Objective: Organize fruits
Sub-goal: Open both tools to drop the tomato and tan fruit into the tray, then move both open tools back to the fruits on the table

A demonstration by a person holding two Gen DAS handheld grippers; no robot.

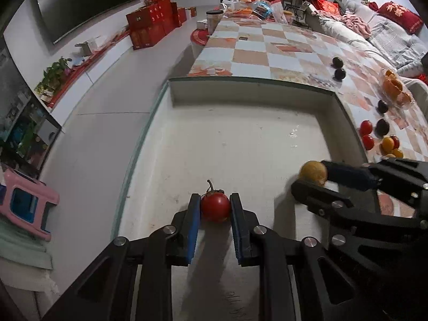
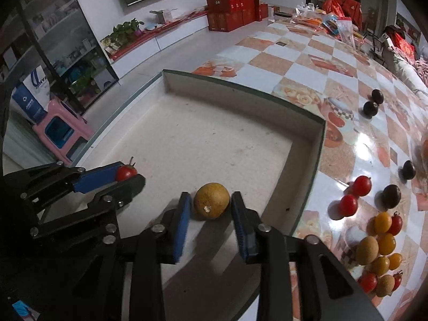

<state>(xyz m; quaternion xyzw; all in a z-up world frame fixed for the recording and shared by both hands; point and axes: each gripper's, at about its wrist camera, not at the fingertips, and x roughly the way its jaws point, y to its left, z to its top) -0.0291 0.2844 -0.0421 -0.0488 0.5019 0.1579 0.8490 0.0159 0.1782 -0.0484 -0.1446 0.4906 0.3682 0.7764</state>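
Two grippers sit low inside the white tray (image 1: pixel 240 139): the left gripper (image 1: pixel 215 208) pinches a red tomato (image 1: pixel 215 208); the right gripper (image 2: pixel 211 208) brackets a brown-yellow fruit (image 2: pixel 211 200) with a slight gap each side — only the right wrist view shows the loose fruit pile (image 2: pixel 379 251) on the checkered table (image 2: pixel 307 53).

The right gripper (image 2: pixel 211 208) brackets a yellow-brown fruit (image 2: pixel 211 200) inside the white tray (image 2: pixel 214 139), near its right wall; a slight gap shows at each pad, so whether it grips cannot be told; the left gripper (image 2: pixel 127 175) at the tray's left side clamps a tomato (image 2: pixel 125 172); beyond the right wall, on the checkered table (image 2: pixel 307 61), lie red tomatoes (image 2: pixel 354 192), dark fruits (image 2: pixel 373 103) and a yellow cluster (image 2: pixel 379 248).
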